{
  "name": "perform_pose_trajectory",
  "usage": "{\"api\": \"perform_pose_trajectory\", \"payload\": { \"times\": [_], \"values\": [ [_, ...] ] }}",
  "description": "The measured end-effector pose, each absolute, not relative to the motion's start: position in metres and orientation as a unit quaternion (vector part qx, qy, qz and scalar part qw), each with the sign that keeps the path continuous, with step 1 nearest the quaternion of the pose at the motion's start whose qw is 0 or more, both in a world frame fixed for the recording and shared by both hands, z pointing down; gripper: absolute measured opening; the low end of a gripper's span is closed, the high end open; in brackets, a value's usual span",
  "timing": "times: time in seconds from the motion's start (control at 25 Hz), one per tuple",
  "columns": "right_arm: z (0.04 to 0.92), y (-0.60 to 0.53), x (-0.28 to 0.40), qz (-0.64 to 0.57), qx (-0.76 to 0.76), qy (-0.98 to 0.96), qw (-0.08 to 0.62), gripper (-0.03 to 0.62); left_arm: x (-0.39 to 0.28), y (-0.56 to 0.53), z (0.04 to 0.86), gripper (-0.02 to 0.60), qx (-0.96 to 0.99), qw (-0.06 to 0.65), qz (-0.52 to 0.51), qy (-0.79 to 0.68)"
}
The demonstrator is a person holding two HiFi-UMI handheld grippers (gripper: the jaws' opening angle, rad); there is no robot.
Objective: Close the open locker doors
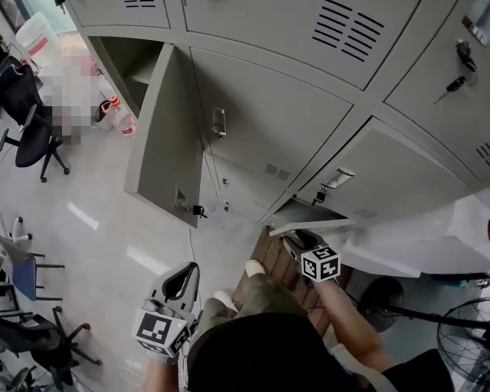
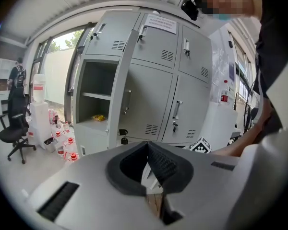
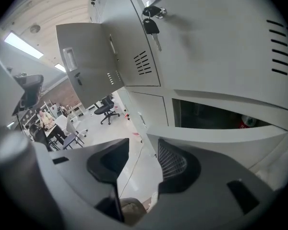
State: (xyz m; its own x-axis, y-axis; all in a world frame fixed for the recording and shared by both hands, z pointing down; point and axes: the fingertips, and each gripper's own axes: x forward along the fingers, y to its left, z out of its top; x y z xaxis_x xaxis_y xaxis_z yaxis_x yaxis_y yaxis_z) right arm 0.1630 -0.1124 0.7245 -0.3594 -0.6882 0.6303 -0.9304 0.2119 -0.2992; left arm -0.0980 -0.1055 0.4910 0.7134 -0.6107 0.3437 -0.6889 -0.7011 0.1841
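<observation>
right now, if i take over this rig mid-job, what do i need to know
The left hand-held gripper is shut and empty, back from the lockers.
The right hand-held gripper is open and empty, close to the ajar lower locker door.
The left-column locker door is swung wide open.
Done: the other doors in view look shut.
To do: push both open doors closed.

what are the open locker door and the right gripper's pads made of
Open locker door: looks like thin sheet metal in matte grey paint; the flat panel has punched vent slots.
Pads on the right hand-held gripper: black, probably rubber or soft plastic, judging by the moulded grid texture.
</observation>
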Motion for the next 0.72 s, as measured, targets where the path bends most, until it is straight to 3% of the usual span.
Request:
{"api": "perform_pose_trajectory", "payload": {
  "times": [0.72],
  "values": [
    [0.737, -0.178, 0.174, 0.267, 0.481, -0.794, 0.259, 0.190, -0.104, -0.129, 0.492, 0.006, 0.871, 0.169, 0.135, -0.441]
  ]
}}
